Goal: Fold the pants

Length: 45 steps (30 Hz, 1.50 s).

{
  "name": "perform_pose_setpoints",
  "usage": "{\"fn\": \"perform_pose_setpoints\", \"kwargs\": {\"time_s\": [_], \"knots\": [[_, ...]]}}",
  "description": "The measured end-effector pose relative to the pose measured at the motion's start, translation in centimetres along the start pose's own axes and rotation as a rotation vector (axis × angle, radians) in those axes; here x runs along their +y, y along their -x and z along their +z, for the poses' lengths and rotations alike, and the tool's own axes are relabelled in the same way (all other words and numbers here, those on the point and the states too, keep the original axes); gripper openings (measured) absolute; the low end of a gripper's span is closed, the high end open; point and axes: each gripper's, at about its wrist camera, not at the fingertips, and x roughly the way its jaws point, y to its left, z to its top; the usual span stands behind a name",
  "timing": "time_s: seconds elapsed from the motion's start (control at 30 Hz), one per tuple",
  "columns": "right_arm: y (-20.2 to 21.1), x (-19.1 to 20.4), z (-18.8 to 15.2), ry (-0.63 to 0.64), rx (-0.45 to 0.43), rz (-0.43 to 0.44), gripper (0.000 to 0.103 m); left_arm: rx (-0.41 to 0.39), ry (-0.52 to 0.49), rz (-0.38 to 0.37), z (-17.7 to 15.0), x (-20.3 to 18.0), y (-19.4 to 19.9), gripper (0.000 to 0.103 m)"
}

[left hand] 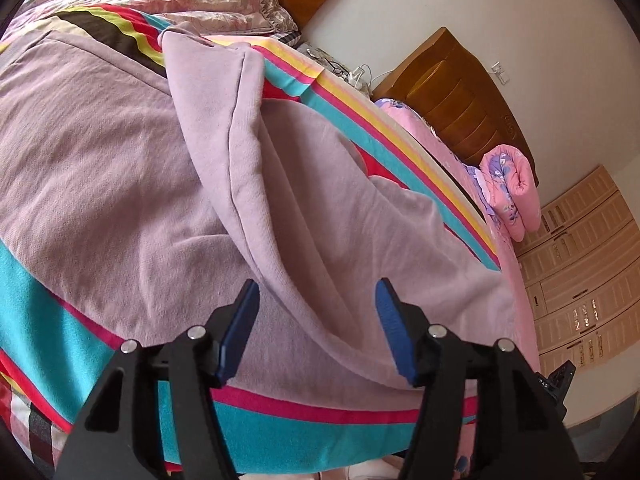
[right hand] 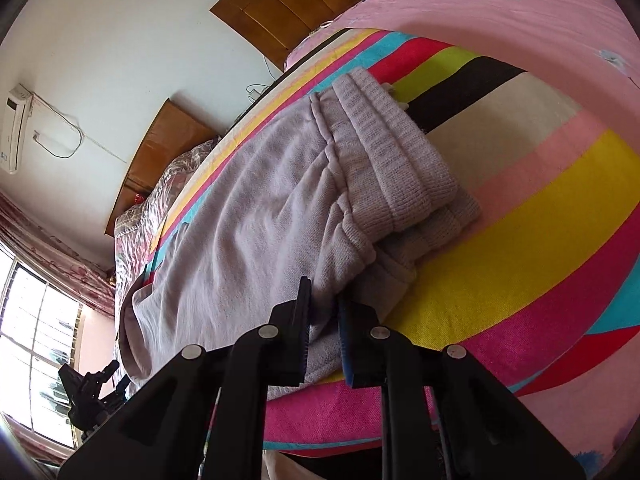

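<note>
Lilac knit pants lie spread on a striped blanket. In the left wrist view my left gripper is open, its blue pads on either side of a raised fold of pant leg without gripping it. In the right wrist view the pants show their ribbed waistband folded over. My right gripper is shut on the pants' near edge, with fabric pinched between its pads. The left gripper shows at the lower left.
The striped blanket covers a bed with a pink sheet. Wooden headboards stand against the white wall. A rolled pink quilt lies on the sheet. A window and an air conditioner are at the left.
</note>
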Motion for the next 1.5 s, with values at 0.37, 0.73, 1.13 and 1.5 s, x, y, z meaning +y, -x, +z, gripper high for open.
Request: {"fn": "perform_pose_setpoints", "kwargs": {"time_s": [0.37,0.73,1.13,1.5], "knots": [[2.0,3.3,1.4,0.123,-0.061,0.010,0.012,-0.100,-0.116,0.040,1.5,-2.7,2.3,0.005],[0.6,0.4,-0.4,0.080,0.020,-0.028,0.009,0.013,-0.063,0.110,-2.5,1.9,-0.2,0.006],[0.7,0.1,-0.7,0.027,0.035,0.006,0.020,0.022,-0.058,0.098,-2.5,2.2,0.2,0.019],[-0.9,2.2,-3.2,0.040,0.133,0.091,0.023,0.017,-0.074,0.073,-2.7,1.4,0.0,0.034]]}}
